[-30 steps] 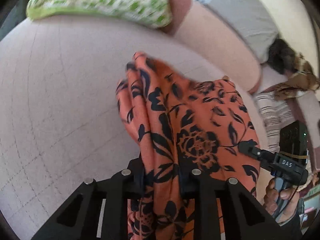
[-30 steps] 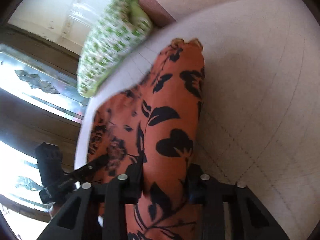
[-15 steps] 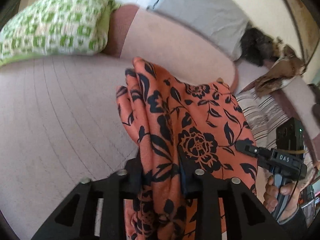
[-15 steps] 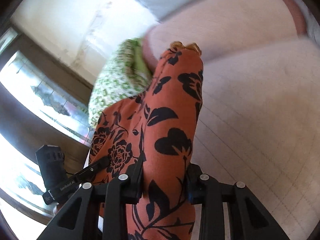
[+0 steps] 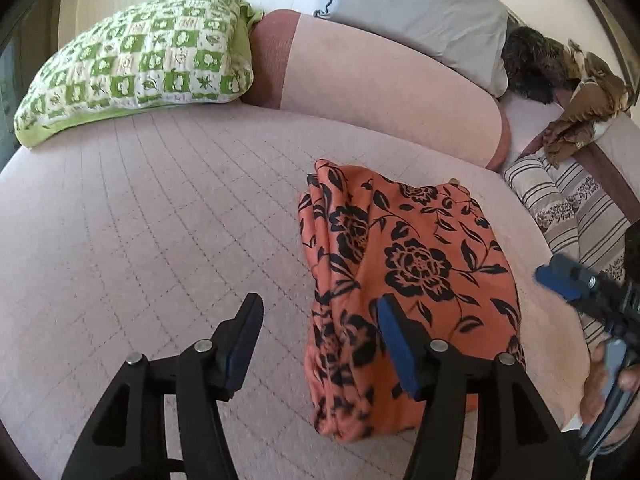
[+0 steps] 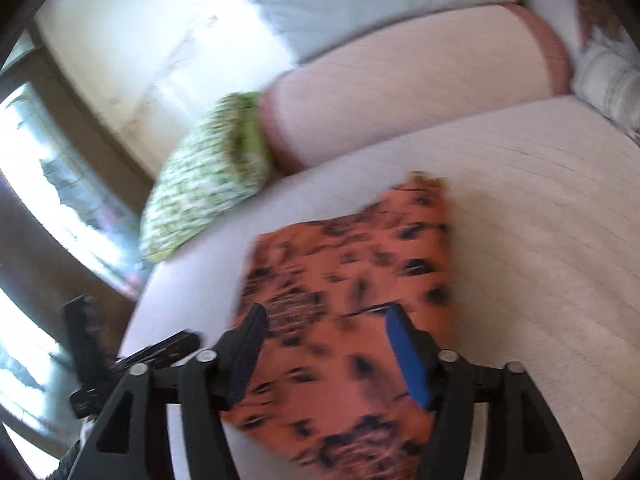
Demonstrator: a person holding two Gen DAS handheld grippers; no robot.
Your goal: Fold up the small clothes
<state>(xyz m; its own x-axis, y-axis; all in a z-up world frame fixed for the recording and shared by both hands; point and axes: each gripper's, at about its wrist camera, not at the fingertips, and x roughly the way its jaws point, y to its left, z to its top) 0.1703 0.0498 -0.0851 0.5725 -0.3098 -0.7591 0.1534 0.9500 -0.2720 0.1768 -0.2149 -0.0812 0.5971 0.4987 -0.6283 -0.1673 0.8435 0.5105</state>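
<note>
Orange floral garment [image 5: 404, 280] lies folded in a bundle on the pink quilted couch seat [image 5: 160, 208]; left gripper [image 5: 320, 320] spread, empty, left finger over bare seat, right finger over cloth; right gripper [image 6: 326, 328] spread, empty, above garment [image 6: 352, 280]; right view blurred.

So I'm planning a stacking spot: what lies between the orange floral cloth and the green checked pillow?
Only bare quilted mattress lies between the orange floral cloth and the green checked pillow, clearest in the left wrist view.

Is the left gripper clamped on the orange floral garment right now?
No, the left gripper is open, its fingers spread with the orange floral garment lying loose on the bed.
</note>
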